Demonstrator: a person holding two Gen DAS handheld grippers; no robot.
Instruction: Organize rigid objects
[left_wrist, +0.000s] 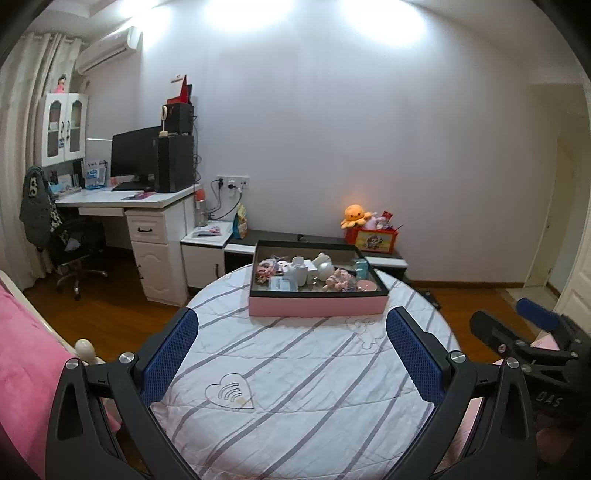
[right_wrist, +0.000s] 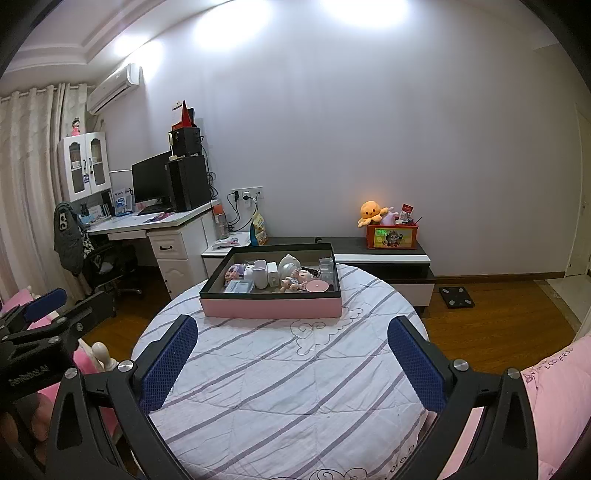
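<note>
A shallow pink box with a dark rim sits at the far side of a round table under a striped white cloth. Inside lie several small things: a white mug, a white dome, small dolls, a pink disc, a clear case. My left gripper hovers open over the near cloth, well short of the box. My right gripper is likewise open and holds nothing.
A low black-and-white cabinet behind the table carries a red toy crate with an orange plush. A white desk with monitor and chair stands left. Pink bedding flanks the table. A scale lies on the wood floor.
</note>
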